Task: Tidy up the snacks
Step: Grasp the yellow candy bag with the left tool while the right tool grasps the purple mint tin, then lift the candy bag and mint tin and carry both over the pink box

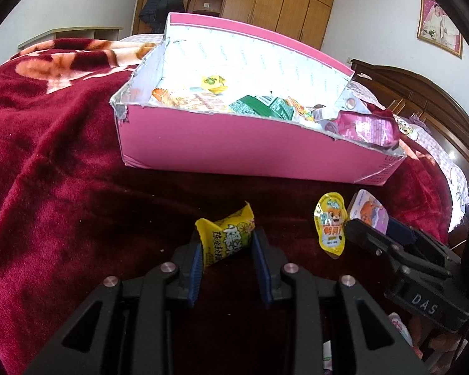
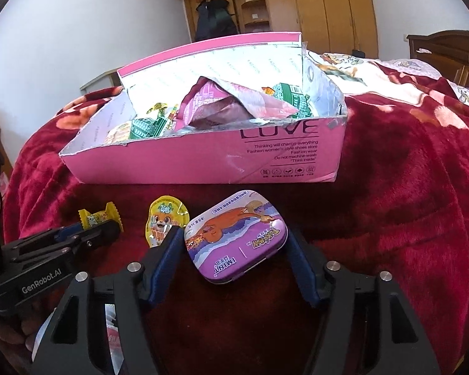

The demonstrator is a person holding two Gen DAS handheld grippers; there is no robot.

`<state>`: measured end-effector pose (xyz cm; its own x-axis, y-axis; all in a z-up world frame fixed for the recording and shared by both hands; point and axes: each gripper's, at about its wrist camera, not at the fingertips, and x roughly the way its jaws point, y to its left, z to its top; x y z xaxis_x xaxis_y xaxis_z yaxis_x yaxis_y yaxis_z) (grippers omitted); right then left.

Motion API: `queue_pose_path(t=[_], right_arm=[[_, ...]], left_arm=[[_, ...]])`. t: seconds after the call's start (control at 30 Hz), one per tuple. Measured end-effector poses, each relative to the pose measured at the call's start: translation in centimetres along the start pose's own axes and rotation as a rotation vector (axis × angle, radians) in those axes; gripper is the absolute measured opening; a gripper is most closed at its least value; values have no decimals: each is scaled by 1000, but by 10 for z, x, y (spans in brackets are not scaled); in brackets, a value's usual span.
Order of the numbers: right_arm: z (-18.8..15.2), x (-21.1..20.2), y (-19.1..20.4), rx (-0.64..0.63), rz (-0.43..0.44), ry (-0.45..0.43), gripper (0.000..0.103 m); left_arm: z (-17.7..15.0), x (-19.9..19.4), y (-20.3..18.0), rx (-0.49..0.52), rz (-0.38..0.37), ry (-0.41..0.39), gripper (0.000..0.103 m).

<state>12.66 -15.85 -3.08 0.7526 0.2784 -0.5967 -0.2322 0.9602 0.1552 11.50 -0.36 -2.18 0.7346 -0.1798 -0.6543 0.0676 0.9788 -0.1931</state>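
Note:
A pink cardboard box [image 1: 234, 147] holding several snack packets sits on a red blanket; it also shows in the right wrist view [image 2: 203, 162]. My left gripper [image 1: 226, 243] is shut on a yellow candy packet [image 1: 226, 237], low over the blanket. My right gripper [image 2: 234, 247] has its pads against both sides of a purple mint tin [image 2: 236, 236], which lies on the blanket. A yellow jelly cup [image 1: 330, 226] lies between the two grippers; it also shows in the right wrist view [image 2: 164, 222]. In the left wrist view the right gripper [image 1: 375, 229] sits at the tin [image 1: 367, 207].
The red blanket [image 1: 62, 156] covers a bed. A dark wooden headboard [image 1: 422, 93] stands at the right, wardrobes [image 1: 281, 0] behind. A pink packet [image 1: 369, 125] hangs over the box's right end.

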Motion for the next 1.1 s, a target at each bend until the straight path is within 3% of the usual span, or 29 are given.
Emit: queue_pose_path(t=[0.27, 0.47, 0.73, 1.1], right_arm=[[-7, -8, -6, 50, 27, -8, 67], [-13, -18, -2, 71, 0, -24, 66], [-16, -36, -9, 136, 26, -42, 66], [-10, -63, -2, 129, 40, -55, 67]], left_arm=[[1, 1, 2, -13, -13, -3, 31], [-3, -6, 3, -21, -28, -12, 30], [-1, -29, 3, -27, -39, -40, 29], [9, -60, -3, -31, -45, -82, 29]])
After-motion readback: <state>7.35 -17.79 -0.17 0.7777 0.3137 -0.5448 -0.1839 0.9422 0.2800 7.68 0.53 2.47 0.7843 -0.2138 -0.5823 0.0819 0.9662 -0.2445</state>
